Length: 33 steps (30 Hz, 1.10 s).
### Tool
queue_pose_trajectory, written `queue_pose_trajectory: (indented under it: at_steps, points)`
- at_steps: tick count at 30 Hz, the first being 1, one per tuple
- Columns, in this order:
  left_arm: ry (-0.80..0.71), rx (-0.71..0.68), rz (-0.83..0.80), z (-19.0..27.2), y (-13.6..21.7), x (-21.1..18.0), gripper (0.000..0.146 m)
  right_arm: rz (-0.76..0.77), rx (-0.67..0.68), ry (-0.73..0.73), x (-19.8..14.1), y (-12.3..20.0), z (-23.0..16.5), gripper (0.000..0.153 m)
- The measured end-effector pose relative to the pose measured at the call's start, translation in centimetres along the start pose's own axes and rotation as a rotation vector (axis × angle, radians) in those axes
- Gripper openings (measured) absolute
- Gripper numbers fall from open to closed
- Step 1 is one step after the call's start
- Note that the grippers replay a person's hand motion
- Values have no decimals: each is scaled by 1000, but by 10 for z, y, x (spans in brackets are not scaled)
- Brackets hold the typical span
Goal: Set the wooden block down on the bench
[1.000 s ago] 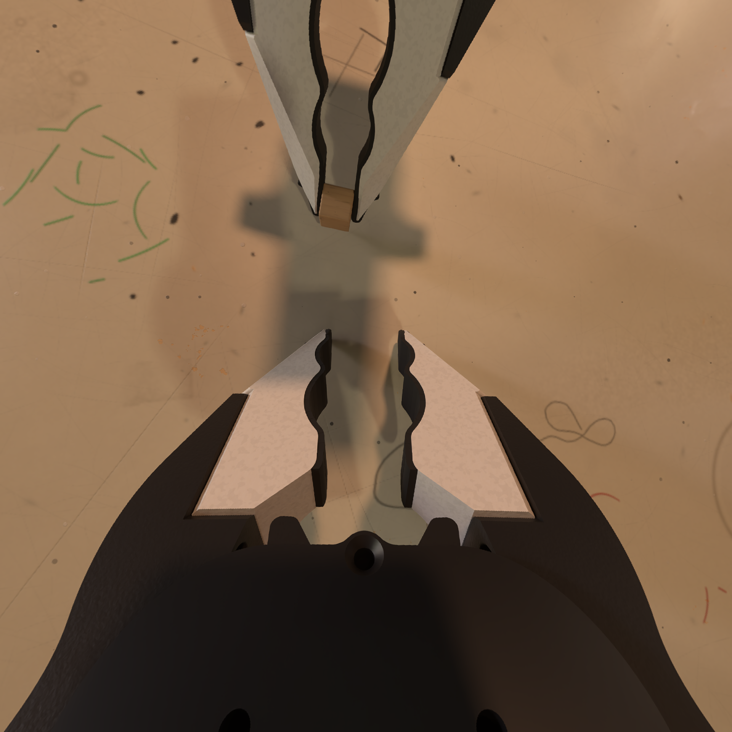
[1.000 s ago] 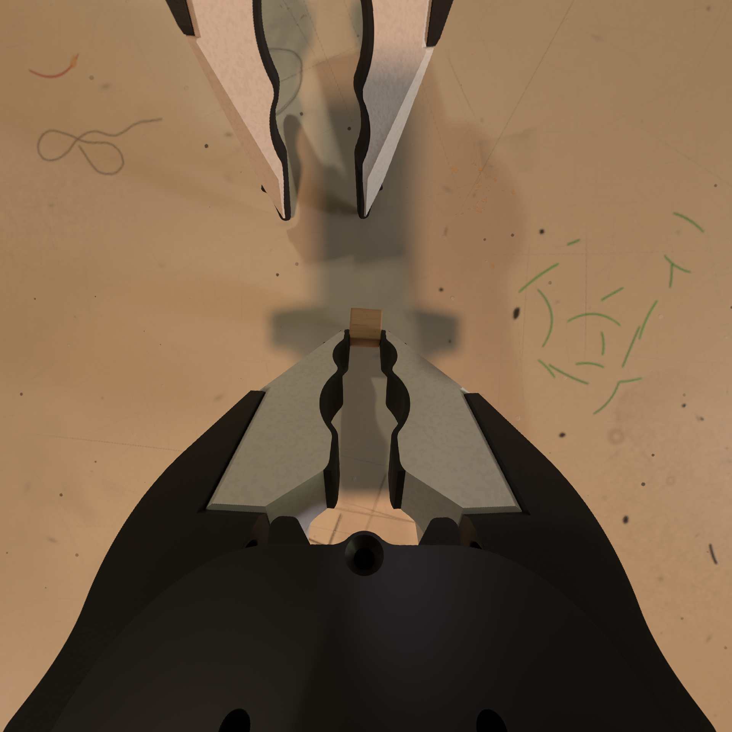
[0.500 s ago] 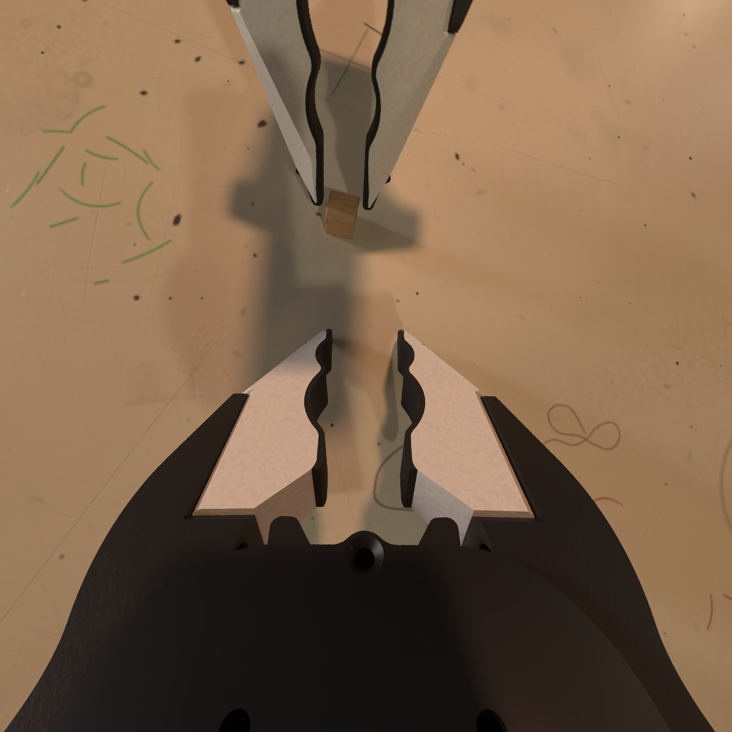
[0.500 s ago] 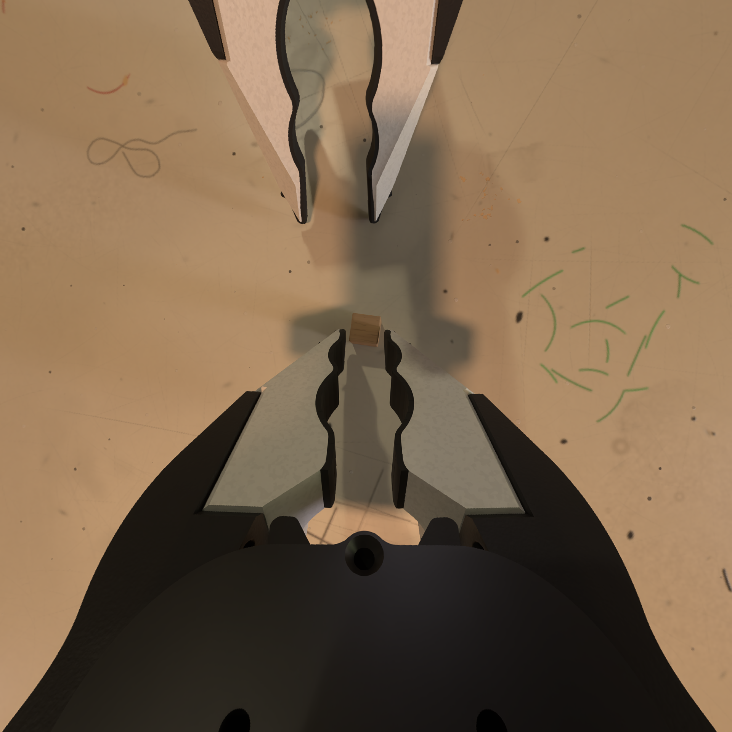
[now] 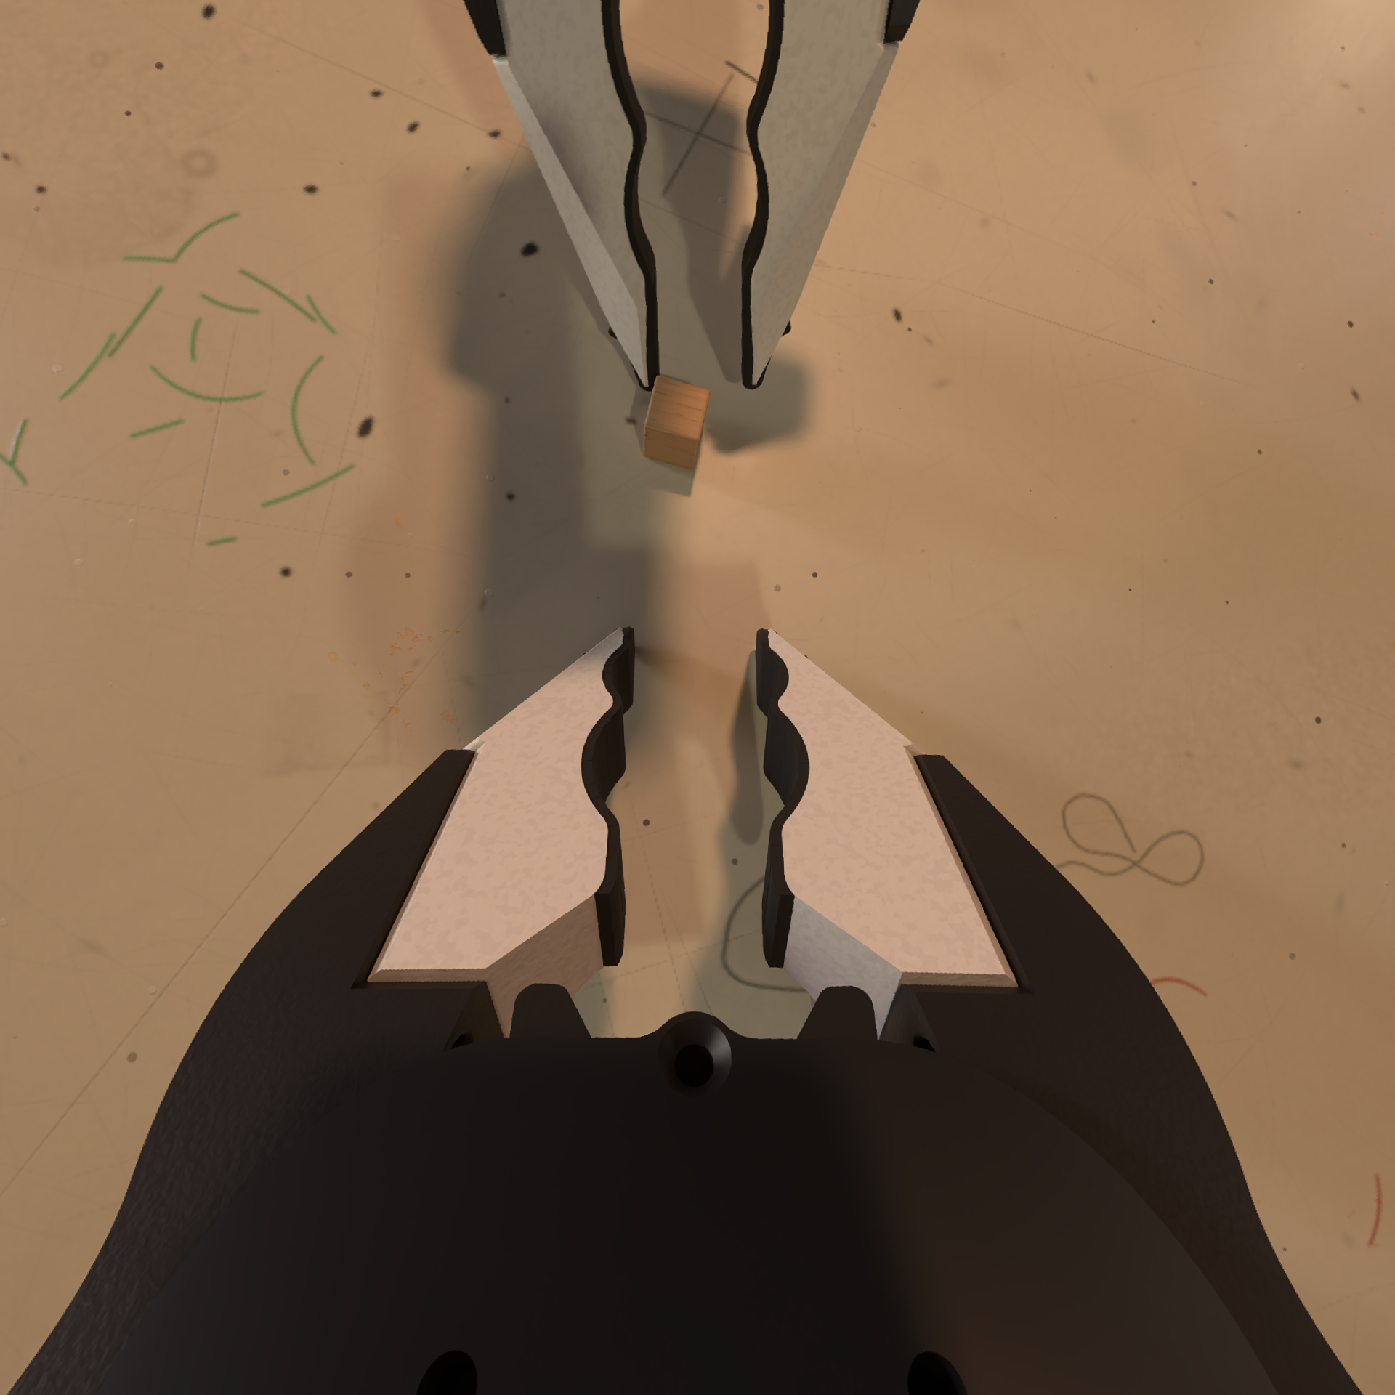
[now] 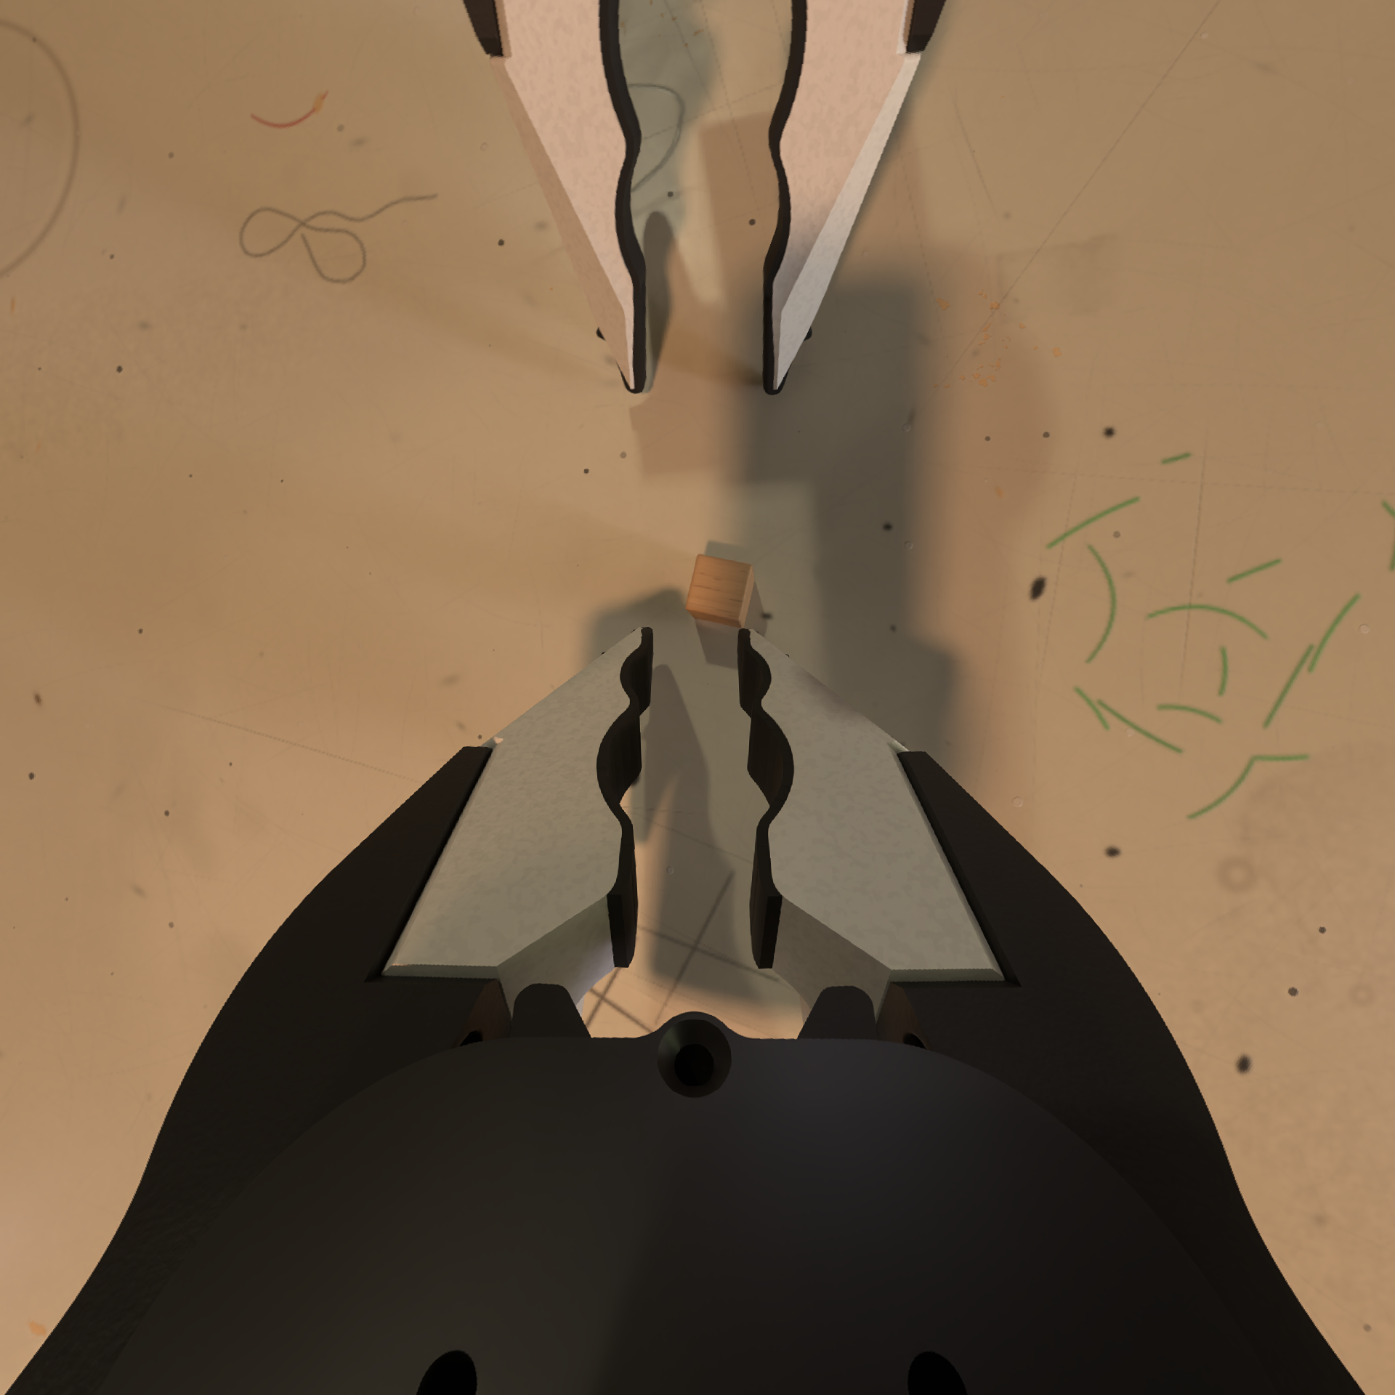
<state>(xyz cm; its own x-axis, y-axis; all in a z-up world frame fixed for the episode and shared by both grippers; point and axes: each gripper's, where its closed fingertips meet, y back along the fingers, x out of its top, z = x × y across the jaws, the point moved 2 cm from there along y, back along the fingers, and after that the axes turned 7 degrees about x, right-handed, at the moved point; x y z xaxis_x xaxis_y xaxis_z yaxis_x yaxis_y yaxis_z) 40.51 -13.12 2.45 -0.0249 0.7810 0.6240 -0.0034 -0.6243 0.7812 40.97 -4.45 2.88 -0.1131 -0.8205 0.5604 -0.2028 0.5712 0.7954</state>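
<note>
A small wooden block (image 5: 675,429) is free of both grippers, just past the tips of my right gripper (image 5: 698,381), close to its left-hand fingertip in the left wrist view. In the right wrist view the block (image 6: 719,590) sits slightly turned just beyond my right gripper (image 6: 694,634), whose jaws stand apart and empty. I cannot tell if the block touches the tan bench (image 5: 1057,528). My left gripper (image 5: 694,642) is open and empty, facing the right one (image 6: 702,385) tip to tip with a gap between them.
The bench top (image 6: 302,604) carries green pen strokes (image 5: 226,362), a grey looped scribble (image 5: 1132,845), a red mark (image 6: 291,113) and dark specks. Soft gripper shadows fall across the middle. No other objects or edges show.
My right gripper's jaws have parted and let go of the block. The block has slipped out past the tips and turned a little. The left gripper has stayed open.
</note>
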Motion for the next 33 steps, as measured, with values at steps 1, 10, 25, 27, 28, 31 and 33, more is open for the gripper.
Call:
queue_pose_trajectory:
  at_steps: [1,10,25,27,28,31,33]
  points:
    - [1,0,1,0,0,0,32,-2,1,4,0,1,-1,22]
    - [16,27,-2,-6,1,-1,31,33,-60,75,5,1,10,22]
    - [-30,0,66,-3,5,4,37,9,-39,94,-1,5,1,17]
    - [-38,5,61,-3,2,3,40,5,-44,91,-2,5,3,19]
    - [-40,6,54,-3,1,2,41,0,-40,91,-3,4,2,19]
    - [-44,4,41,-2,-2,1,42,-9,-34,102,-4,0,1,19]
    - [-40,4,41,-2,-2,1,42,-22,-42,108,-4,-2,1,19]
